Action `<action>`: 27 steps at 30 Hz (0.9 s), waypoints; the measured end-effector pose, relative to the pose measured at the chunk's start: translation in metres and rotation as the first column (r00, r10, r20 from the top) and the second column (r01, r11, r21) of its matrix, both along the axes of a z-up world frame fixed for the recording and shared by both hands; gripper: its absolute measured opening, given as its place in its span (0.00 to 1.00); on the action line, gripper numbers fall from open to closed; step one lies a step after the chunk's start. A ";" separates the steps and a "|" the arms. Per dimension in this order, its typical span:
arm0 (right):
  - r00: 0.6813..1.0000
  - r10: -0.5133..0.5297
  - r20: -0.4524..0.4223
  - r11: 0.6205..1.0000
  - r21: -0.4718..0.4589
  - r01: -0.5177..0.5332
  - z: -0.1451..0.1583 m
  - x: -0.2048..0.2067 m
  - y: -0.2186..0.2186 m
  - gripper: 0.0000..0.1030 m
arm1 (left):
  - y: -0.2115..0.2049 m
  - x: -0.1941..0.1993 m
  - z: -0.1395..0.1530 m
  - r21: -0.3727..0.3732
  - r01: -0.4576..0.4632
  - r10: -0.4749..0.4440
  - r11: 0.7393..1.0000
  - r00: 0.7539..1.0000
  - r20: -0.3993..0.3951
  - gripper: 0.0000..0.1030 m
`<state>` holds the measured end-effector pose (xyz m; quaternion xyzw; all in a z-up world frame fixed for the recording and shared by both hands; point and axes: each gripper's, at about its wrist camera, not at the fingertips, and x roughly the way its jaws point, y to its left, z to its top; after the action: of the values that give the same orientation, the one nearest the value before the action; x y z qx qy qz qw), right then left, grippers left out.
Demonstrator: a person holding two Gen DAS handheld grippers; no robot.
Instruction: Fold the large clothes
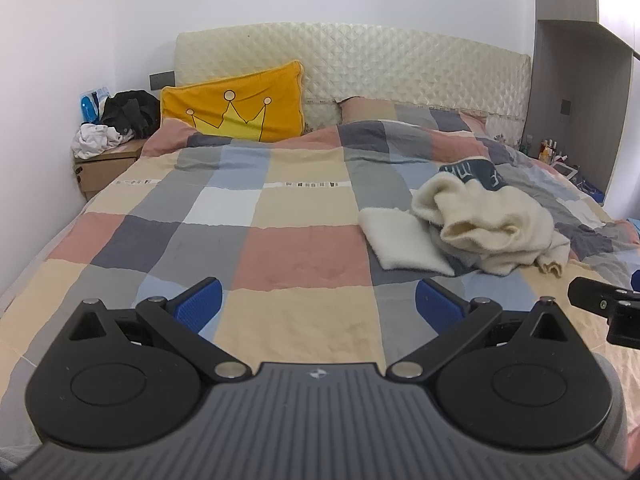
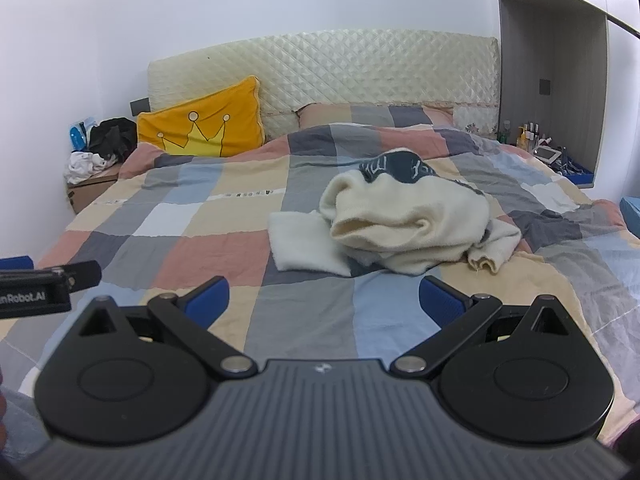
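Sweater [image 2: 408, 224] lies crumpled in a heap on the bed [image 2: 304, 312], on the checked quilt, right of the bed's middle. It is cream and fleecy, with a dark blue band bearing pale lettering [image 2: 398, 166] at its far side. One flat cream part [image 2: 298, 242] spreads out to the left of the heap, touching it, and a cuffed sleeve end [image 2: 486, 262] trails off at the right. In the left wrist view the same sweater [image 1: 492, 224] sits to the right of centre.

The left gripper [image 1: 318, 306] hangs over the near part of the quilt, its blue-padded jaws spread wide with nothing between them, well short of the sweater. The right gripper [image 2: 324, 300] is likewise held with its jaws wide apart and empty, pointing at the heap, which lies just beyond the pads. Each gripper shows at the edge of the other's view, so the two are side by side.

At the head of the bed an orange pillow [image 2: 200, 124] with a yellow crown leans on the quilted cream headboard [image 2: 360, 68]. Left of the bed a low box [image 1: 104, 164] carries a pile of black and white clothes [image 1: 116, 122]. At the far right a shelf [image 2: 540, 140] holds small bottles.
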<state>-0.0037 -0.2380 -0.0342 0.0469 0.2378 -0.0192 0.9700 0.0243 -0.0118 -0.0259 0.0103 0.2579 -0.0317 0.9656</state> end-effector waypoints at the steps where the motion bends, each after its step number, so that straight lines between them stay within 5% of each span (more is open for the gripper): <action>1: 1.000 -0.003 -0.003 1.000 0.003 0.003 -0.001 0.002 -0.001 1.00 | 0.000 0.002 0.000 0.000 0.002 -0.002 1.000 1.000 -0.002 1.00; 27: 0.988 -0.138 -0.063 0.983 0.115 0.144 -0.030 0.062 -0.069 1.00 | -0.094 0.138 -0.029 0.002 0.210 -0.210 0.978 0.977 -0.021 1.00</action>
<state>0.0584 -0.3069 -0.0642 0.1212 0.2613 -0.0749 0.9547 0.1620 -0.1055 -0.0547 0.0391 0.2656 -0.1332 0.9540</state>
